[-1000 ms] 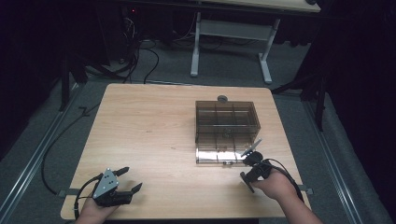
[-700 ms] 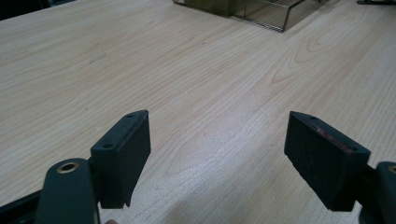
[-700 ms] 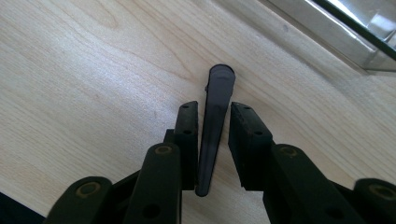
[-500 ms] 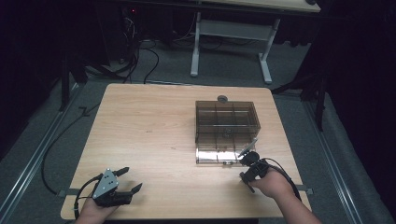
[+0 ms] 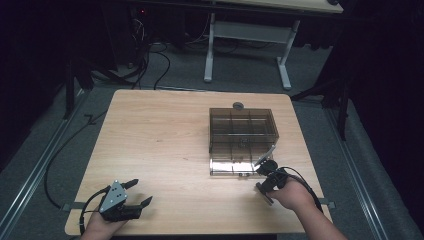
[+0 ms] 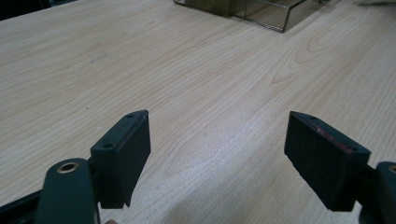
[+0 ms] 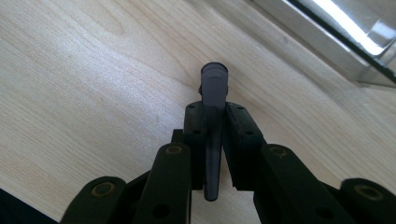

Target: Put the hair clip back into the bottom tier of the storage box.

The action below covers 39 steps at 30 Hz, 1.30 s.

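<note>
Right gripper (image 7: 215, 116) grips a small dark grey tapered piece, apparently a pipette tip (image 7: 213, 112). In the right gripper view the tip stands upright between the two black jaws, wide round end above them, narrow end running down between the pads. Both pads press on its sides; the jaws have just been closing, now clamped on the tip.

In the high view the right gripper (image 5: 266, 165) sits at the near right of the table (image 5: 160, 145), just in front of the near right corner of a clear smoky compartment box (image 5: 242, 122). The box lid (image 5: 235, 166) lies opened toward the person, flat on the table. Whether the gripper touches the lid edge cannot be told. The held tip is too small to make out in that view.

Right hand (image 5: 290, 194) comes in from the bottom right edge, forearm angled up and left, gripper pointing toward the box corner. A black cable loops round the wrist.

Left gripper (image 5: 134, 192) rests at the near left corner of the table, well apart from the box, grey three-cornered plate on top, left hand (image 5: 107, 220) under it. In the left gripper view its jaws stand wide apart, released, with bare wood grain between them; a corner of the box (image 6: 261, 11) shows at the top.

A small round dark object (image 5: 238, 105) sits on the table just behind the far edge of the box; what it is cannot be told.
</note>
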Tool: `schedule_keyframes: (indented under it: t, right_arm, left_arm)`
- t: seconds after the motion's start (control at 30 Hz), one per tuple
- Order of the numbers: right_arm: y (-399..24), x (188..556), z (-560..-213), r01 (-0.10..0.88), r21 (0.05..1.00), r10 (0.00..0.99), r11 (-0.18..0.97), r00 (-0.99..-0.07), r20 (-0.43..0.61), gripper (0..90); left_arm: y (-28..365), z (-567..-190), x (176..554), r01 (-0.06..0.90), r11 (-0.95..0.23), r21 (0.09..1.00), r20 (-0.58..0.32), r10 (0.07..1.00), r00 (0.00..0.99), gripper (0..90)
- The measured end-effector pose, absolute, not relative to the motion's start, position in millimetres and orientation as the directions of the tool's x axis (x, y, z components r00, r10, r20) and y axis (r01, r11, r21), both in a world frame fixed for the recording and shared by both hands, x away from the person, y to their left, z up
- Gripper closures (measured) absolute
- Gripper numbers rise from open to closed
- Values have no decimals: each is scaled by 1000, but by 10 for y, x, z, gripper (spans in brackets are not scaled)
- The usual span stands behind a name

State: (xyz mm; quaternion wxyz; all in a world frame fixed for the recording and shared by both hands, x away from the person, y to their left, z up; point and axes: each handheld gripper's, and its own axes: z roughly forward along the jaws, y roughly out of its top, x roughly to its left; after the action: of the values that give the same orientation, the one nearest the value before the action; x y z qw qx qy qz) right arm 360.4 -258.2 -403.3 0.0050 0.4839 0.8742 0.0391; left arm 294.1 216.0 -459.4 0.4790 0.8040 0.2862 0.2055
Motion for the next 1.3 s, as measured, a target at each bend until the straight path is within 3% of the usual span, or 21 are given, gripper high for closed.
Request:
schedule_keyframes:
  t: [0.33, 1.3]
  right_arm:
    - [-2552, 3640, -3940, 856, 76, 856, 512, -515, 37, 797]
    - [-2328, 3923, -3728, 796, 85, 794, 599, -605, 64, 798]
  left_arm:
    - [2166, -4594, 2932, 259, -372, 891, 58, 660, 749, 230]
    - [2167, -4596, 2948, 265, -360, 894, 45, 662, 748, 228]
